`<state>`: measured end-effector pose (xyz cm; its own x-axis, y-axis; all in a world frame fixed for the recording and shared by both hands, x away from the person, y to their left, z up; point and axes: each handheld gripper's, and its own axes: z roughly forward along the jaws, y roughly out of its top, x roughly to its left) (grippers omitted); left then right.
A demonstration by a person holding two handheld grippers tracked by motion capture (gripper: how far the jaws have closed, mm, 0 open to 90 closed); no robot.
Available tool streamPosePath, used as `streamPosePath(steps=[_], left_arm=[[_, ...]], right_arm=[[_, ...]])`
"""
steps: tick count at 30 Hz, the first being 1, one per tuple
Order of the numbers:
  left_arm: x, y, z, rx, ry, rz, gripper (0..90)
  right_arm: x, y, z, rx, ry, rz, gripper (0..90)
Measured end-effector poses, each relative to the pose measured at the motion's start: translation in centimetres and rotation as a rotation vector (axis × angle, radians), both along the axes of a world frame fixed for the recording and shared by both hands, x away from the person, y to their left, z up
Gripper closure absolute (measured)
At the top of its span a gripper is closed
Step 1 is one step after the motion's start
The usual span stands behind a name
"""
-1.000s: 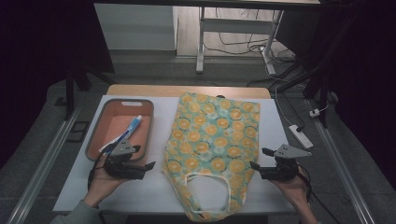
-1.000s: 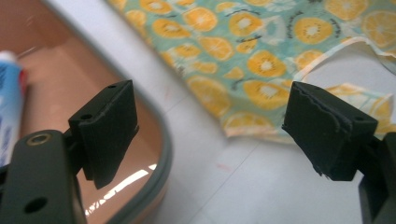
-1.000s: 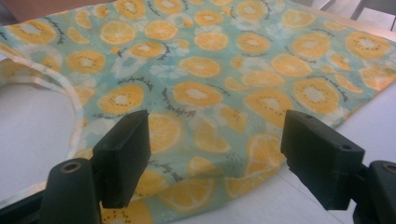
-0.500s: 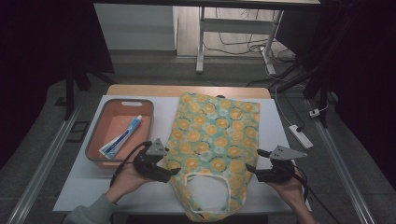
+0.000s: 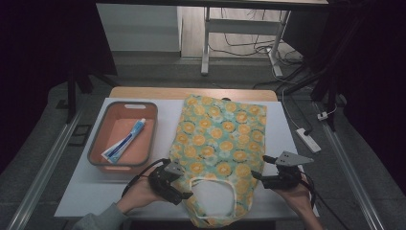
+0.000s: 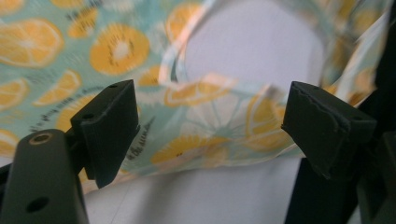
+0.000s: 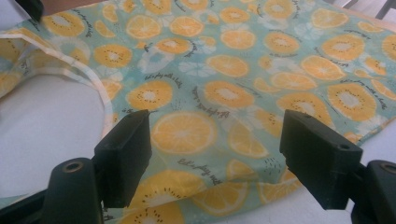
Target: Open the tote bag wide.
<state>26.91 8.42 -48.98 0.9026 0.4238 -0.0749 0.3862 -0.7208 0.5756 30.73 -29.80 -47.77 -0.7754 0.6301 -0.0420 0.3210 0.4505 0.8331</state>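
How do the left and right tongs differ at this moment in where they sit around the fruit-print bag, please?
The left tongs sit over the bag's edge beside the handle cutout, while the right tongs sit at its opposite side edge. The left tongs lack a grey plate; the right tongs carry one on top. Both are open and point inward, with fabric between their jaws in their own views.

My worktop (image 5: pixel 86 191) has a pale grey-white sheet over it, with a strip of bare wood showing along its far edge. 2 things lie directly on it: a flat cloth bag printed with orange slices on teal (image 5: pixel 220 143) at the middle, and a salmon-coloured plastic tray with a grey rim (image 5: pixel 95 153) just left of it.
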Motion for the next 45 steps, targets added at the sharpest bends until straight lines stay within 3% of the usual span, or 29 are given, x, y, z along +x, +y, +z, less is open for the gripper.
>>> streamPosePath(steps=[1, 3, 4, 5, 6, 7, 8, 10, 15, 19, 20, 21, 22, 24, 28, 33, 36, 39, 45], left_arm=[[0.0, -0.2, -0.3, 0.008, 0.002, 0.001, 26.4], [0.2, -0.3, -0.8, 0.023, 0.011, 0.015, 31.6], [0.3, -0.3, -1.1, 0.03, 0.016, 0.027, 42.0], [0.4, -0.3, -1.3, 0.037, 0.023, 0.034, 58.9], [0.5, -0.2, -1.4, 0.04, 0.026, 0.044, 58.9], [0.6, -0.1, -1.4, 0.04, 0.03, 0.049, 74.0], [0.6, 0.1, -1.3, 0.032, 0.031, 0.052, 74.0], [0.6, 0.4, -0.9, 0.005, 0.021, 0.058, 86.1], [0.2, 1.3, 0.4, -0.057, 0.015, 0.052, 88.1], [-0.1, 2.6, 1.7, -0.171, 0.017, 0.068, 88.1], [-0.1, 3.0, 2.1, -0.197, 0.018, 0.069, 88.1], [-0.2, 3.4, 2.4, -0.223, 0.018, 0.075, 88.1], [-0.2, 3.7, 2.7, -0.243, 0.017, 0.08, 88.1], [-0.2, 4.4, 3.2, -0.272, 0.008, 0.092, 88.1], [0.0, 5.6, 4.0, -0.346, 0.018, 0.117, 88.2], [0.2, 6.2, 4.1, -0.371, 0.027, 0.127, 88.2], [0.3, 6.1, 4.1, -0.371, 0.026, 0.126, 88.1], [0.3, 6.0, 4.1, -0.363, 0.026, 0.121, 88.2], [0.7, 6.5, 4.0, -0.372, 0.032, 0.137, 88.2]], right_arm=[[0.0, 0.0, -0.1, 0.0, 0.001, 0.003, 24.4], [0.0, 0.0, -0.1, -0.003, 0.001, 0.003, 24.4], [0.0, 0.0, -0.1, -0.005, 0.001, 0.004, 24.4], [0.0, 0.0, -0.2, -0.007, 0.004, 0.004, 24.4], [0.0, 0.0, -0.2, -0.007, 0.004, 0.004, 24.4], [-0.1, 0.0, -0.2, -0.006, 0.006, 0.006, 24.4], [-0.1, 0.0, -0.2, -0.006, 0.006, 0.006, 24.4], [-0.1, 0.0, -0.2, -0.011, 0.01, 0.01, 24.4], [-0.5, 0.4, -0.1, -0.043, 0.028, 0.051, 24.3], [-1.0, 0.6, 0.1, -0.053, 0.046, 0.087, 24.3], [-1.5, 0.9, 0.4, -0.047, 0.079, 0.128, 24.2], [-1.5, 0.9, 0.4, -0.047, 0.079, 0.128, 24.2], [-2.2, 1.5, 0.6, -0.064, 0.094, 0.183, 23.3], [-3.1, 2.1, 0.9, -0.067, 0.097, 0.235, 23.7], [-4.3, 2.6, 1.1, -0.083, 0.105, 0.281, 24.1], [-5.8, 3.3, -0.2, -0.16, 0.132, 0.334, 18.2], [-6.0, 3.7, -0.4, -0.179, 0.126, 0.361, 15.4], [-6.2, 4.4, -1.1, -0.236, 0.136, 0.389, 10.3], [-7.0, 5.2, -1.4, -0.248, 0.158, 0.44, 8.1]])
